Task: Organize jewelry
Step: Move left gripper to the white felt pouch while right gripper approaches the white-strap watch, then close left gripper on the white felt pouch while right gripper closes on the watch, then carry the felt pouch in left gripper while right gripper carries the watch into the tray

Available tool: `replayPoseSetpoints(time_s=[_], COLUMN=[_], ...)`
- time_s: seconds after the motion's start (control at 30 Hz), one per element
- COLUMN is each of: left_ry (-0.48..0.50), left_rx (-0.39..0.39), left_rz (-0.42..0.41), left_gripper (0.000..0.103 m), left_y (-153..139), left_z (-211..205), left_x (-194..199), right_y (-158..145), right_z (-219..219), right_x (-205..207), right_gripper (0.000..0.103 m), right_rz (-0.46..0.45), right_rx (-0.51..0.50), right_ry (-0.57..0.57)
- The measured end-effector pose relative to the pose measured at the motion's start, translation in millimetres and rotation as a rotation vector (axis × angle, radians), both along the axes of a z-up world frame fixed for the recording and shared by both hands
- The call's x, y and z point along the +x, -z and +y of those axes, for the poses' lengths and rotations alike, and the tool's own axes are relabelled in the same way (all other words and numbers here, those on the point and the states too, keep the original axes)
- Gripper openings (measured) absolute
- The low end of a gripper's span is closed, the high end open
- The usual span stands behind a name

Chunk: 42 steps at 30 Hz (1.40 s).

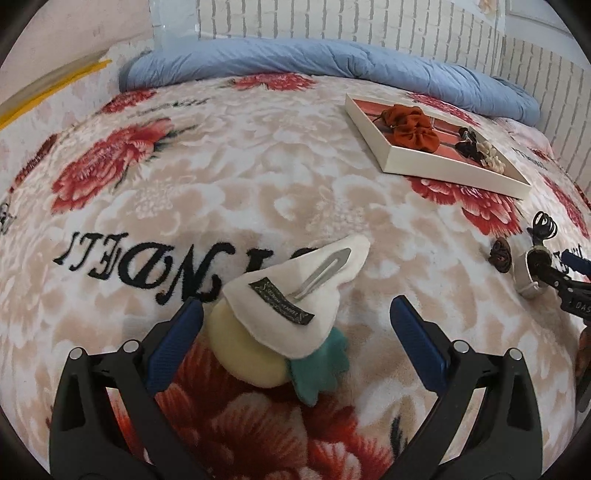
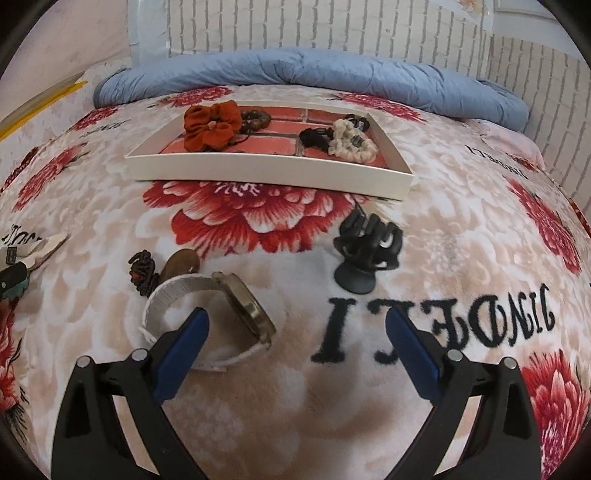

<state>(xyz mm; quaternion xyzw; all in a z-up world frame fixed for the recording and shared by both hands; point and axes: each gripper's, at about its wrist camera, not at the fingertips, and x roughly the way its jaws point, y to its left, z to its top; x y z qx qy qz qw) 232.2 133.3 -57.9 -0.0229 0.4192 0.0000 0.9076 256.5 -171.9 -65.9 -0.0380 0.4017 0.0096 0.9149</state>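
We hold two grippers over a bed covered by a plush floral blanket [image 2: 295, 398] in cream and red with black lettering. A rolled blue quilt [image 2: 314, 70] lies along its far edge, against a white brick-patterned wall [image 2: 295, 22].

Through the left wrist camera, our left gripper [image 1: 295, 325] has its blue-padded fingers [image 1: 177, 339] spread wide apart, holding nothing. Between them, toward 11 o'clock, lies a felt hair clip [image 1: 295, 306]: a white felt piece with a metal prong and a small dark label, over a pale yellow round and a teal leaf shape. It sits just beside the left finger; we cannot tell whether they touch. At 2 o'clock, well apart, rests the white tray [image 1: 443, 166].

Through the right wrist camera, our right gripper [image 2: 295, 332] is also spread wide and grips nothing. A wristwatch [image 2: 229, 306] with a white strap and brass-coloured case lies at 10 o'clock, with the left fingertip overlapping its strap loop. Just beyond it are a small brown and black hair tie [image 2: 162, 269]. A black claw clip [image 2: 365, 251] stands at 1 o'clock. At 12 o'clock the tray [image 2: 269, 173], lined with a red brick pattern, holds an orange scrunchie [image 2: 210, 125], dark brown beads [image 2: 255, 120], a black scrunchie [image 2: 317, 140] and a cream crocheted scrunchie [image 2: 351, 142].
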Motion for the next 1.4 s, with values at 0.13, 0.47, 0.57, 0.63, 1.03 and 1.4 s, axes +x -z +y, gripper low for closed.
replayPoseSetpoints(time_s=[0.13, 0.47, 0.57, 0.63, 1.03, 1.4], left_ry=[0.016, 0.067, 0.055, 0.041, 0.046, 0.047], left_rx=[-0.01, 0.041, 0.019, 0.011, 0.015, 0.04], left_rz=[0.05, 0.062, 0.048, 0.043, 0.018, -0.01], left_gripper=[0.098, 0.089, 0.077, 0.071, 0.057, 0.056], left_y=[9.3, 13.4, 11.3, 10.2, 7.8, 3.6], left_z=[1.6, -7.3, -1.0, 2.2, -0.1, -4.1], left_x=[8.8, 18.1, 19.0, 19.3, 14.0, 10.4], right_y=[2.2, 9.7, 9.2, 9.3, 9.0, 7.9], right_z=[4.0, 4.3, 9.0, 12.2, 21.0, 21.5], right_x=[6.9, 16.9, 17.1, 17.9, 15.5, 14.9], right_gripper=[0.093, 0.068, 0.062, 0.058, 0.031, 0.021], right_rz=[0.014, 0.059, 0.057, 0.057, 0.054, 0.047], right_rx=[-0.003, 0.017, 0.004, -0.003, -0.001, 0.006], right_ry=[-0.017, -0.02, -0.033, -0.044, -0.104, -0.107])
